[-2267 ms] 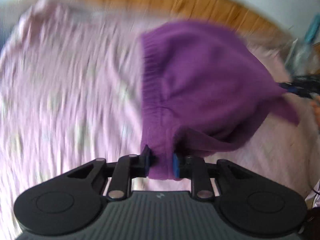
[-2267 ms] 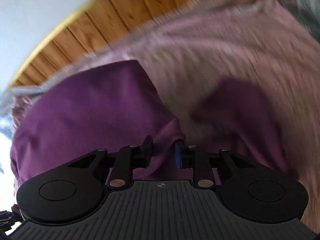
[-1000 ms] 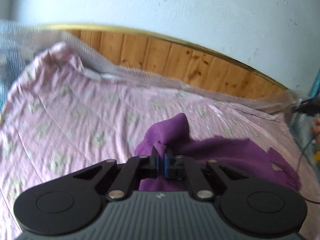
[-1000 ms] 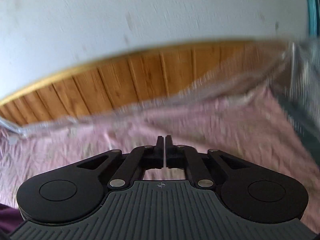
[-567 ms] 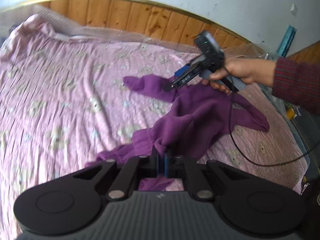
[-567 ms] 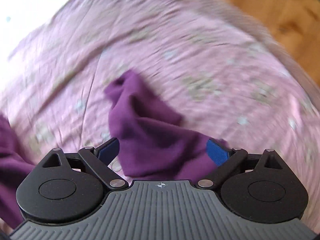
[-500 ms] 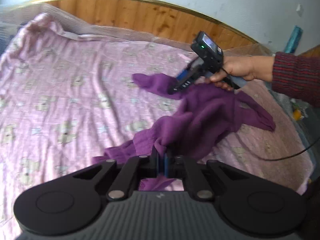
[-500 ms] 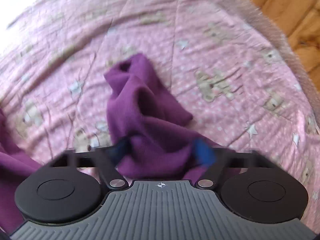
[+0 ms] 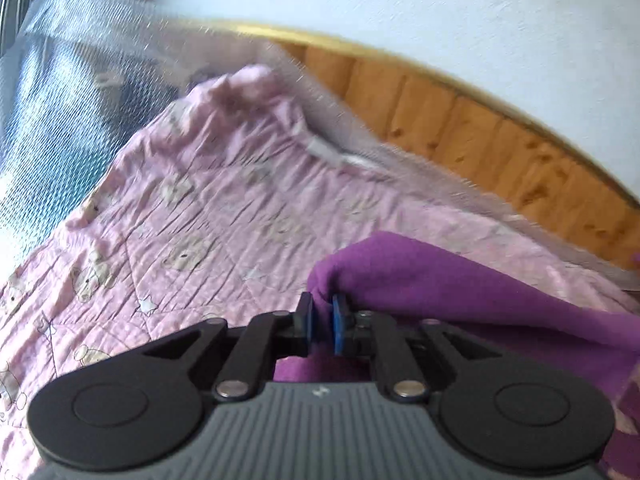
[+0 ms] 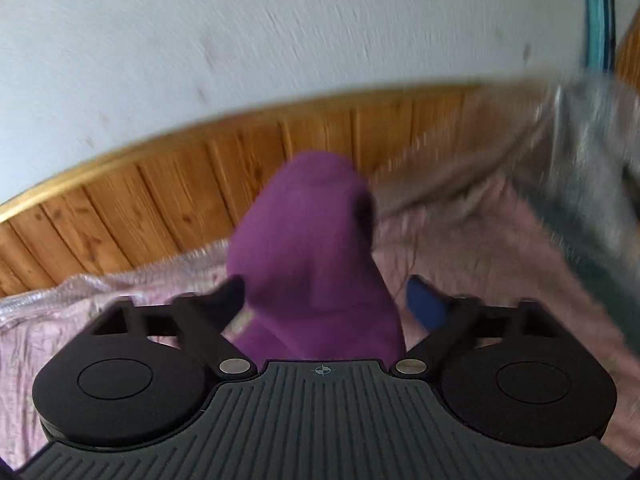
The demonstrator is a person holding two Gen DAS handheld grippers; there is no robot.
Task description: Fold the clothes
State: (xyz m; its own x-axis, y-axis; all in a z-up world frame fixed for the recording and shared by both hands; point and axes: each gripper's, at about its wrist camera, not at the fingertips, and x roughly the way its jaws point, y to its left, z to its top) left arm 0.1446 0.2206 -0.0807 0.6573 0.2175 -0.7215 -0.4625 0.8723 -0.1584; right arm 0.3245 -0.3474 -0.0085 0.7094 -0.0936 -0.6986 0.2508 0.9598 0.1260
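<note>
A purple knit garment (image 9: 460, 292) lies over the pink bear-print bedspread (image 9: 192, 216). My left gripper (image 9: 322, 322) is shut on a fold of it, and the cloth trails off to the right. In the right wrist view a bunched part of the same purple garment (image 10: 308, 248) stands up between the fingers of my right gripper (image 10: 326, 298). Those jaws are wide apart and do not pinch the cloth; the view is blurred.
A wooden headboard (image 9: 500, 160) with a pale wall above runs along the far side of the bed, also in the right wrist view (image 10: 160, 196). White netting (image 9: 72, 92) hangs at the bed's left; greyish netting (image 10: 588, 152) bunches at the right.
My left gripper kept its grip on the garment and swung left. My right gripper, which was closing on a purple fold, now stands wide open, tilted up toward the headboard.
</note>
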